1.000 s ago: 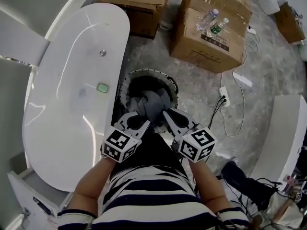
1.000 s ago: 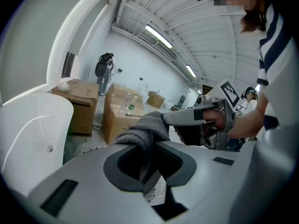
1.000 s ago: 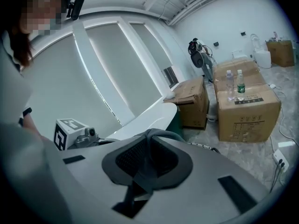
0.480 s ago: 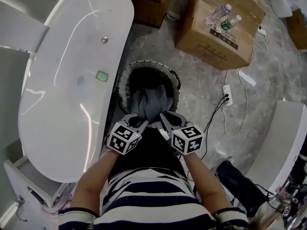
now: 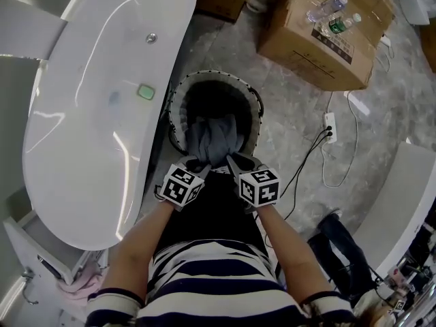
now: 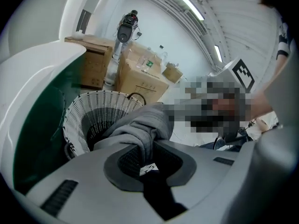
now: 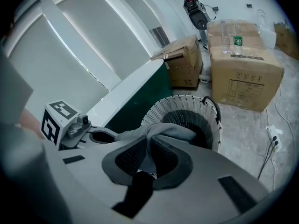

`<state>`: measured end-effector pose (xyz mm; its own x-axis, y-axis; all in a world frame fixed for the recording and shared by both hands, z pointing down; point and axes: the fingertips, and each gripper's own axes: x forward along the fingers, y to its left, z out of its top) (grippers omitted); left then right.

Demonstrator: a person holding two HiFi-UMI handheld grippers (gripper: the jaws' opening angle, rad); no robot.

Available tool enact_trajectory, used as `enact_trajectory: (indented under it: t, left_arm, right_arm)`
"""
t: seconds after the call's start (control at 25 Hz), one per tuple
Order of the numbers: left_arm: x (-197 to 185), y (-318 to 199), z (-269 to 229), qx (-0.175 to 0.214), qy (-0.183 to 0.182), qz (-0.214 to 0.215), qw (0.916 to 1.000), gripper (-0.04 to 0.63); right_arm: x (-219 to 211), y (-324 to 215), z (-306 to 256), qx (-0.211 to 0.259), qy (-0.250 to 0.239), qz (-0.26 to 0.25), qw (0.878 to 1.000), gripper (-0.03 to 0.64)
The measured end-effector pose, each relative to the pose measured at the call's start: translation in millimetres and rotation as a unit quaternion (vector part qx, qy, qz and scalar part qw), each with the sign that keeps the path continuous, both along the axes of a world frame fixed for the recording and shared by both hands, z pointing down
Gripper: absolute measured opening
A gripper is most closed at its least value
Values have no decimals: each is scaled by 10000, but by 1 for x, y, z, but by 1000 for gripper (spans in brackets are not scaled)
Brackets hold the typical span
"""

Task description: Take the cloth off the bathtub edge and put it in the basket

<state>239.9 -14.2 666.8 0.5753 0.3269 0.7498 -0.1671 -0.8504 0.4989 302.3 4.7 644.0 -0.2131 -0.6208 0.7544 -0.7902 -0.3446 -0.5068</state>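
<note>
Both tongs are pressed together on the cloth [image 5: 212, 140]: the left gripper [image 5: 201, 164] pinches one fold of the grey fabric between its pads, and the right gripper [image 5: 232, 160] pinches a second fold just beside it. The cloth is clear of the bathtub [image 5: 88, 121] and hangs from the two grips over the near half of the basket [image 5: 257, 112] mouth. Note the governing relation: the fabric lies directly ahead of and below both jaw pairs, bunched into one mass whose long axis runs away from you, from the jaws toward the dark interior of the basket. Neither hand is nearer; the two tips sit side by side at the near rim, angled downward. Judge the release accordingly: most of the bulk appears to be over the opening, but the pinched edge is close to the near rim, so a release here may leave a tail draped over that rim. The basket is a white woven tub with a dark inside, standing on a grey mottled floor [image 5: 300, 101] just beside the outer wall of the bathtub, which lies to your left. Cardboard boxes [image 5: 320, 43] with bottles [image 5: 332, 16] on top stand beyond the basket, and a power strip [image 5: 332, 125] with cables lies to your right, well apart from the drop zone.
</note>
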Motion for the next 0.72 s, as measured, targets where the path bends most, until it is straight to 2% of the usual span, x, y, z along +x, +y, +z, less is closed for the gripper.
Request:
enact_trajectory:
  t: [0.12, 0.44, 0.64, 0.72]
  left_arm:
    - [-3, 2, 17, -33, -228, -6, 9997, 63]
    - [-15, 1, 45, 86, -661, 294, 9973, 63]
    - [-17, 2, 51, 304, -947, 750, 9922, 64]
    - [-17, 0, 51, 384, -1009, 801, 9909, 66]
  right_arm:
    - [0, 2, 18, -155, -7, -25, 9999, 57]
    - [-6, 1, 46, -373, -41, -286, 9989, 57]
    - [-8, 4, 54, -535, -55, -178, 9984, 57]
    - [-8, 4, 54, -560, -57, -112, 9984, 57]
